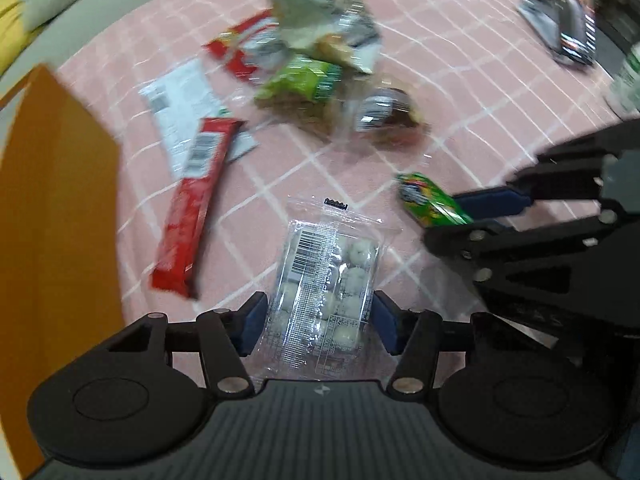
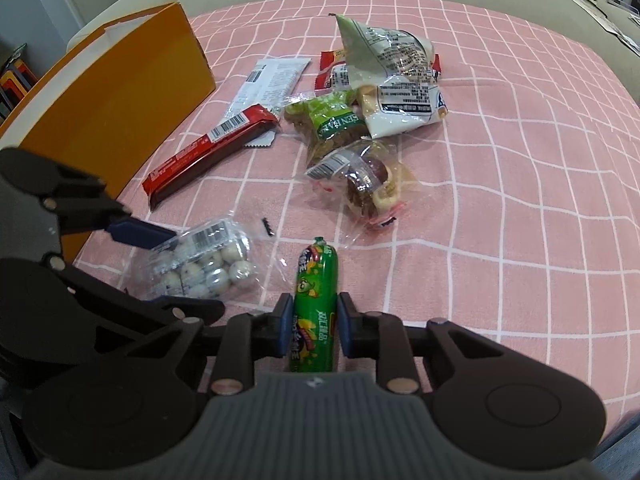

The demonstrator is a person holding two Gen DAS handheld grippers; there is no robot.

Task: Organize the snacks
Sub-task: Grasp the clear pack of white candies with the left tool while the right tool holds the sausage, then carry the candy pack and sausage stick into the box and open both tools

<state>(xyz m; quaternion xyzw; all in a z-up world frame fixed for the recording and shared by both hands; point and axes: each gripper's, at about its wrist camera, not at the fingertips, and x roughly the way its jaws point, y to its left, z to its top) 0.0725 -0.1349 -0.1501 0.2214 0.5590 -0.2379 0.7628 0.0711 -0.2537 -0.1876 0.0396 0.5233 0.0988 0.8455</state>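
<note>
Clamping the green sausage stick (image 2: 316, 300), the right gripper (image 2: 313, 326) sits low over the pink checked cloth (image 2: 500, 200); the left gripper (image 1: 318, 322) brackets the clear candy packet (image 1: 326, 292), apparently pinching it, beside the orange box (image 1: 56, 200).

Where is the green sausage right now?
The green sausage sits between the right gripper fingers, just right of the clear candy pack held by the left gripper.

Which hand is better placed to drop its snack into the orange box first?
Left. Its tool grips the clear bag of white balls right beside the orange box. The right tool holds the green sausage farther from it.
</note>
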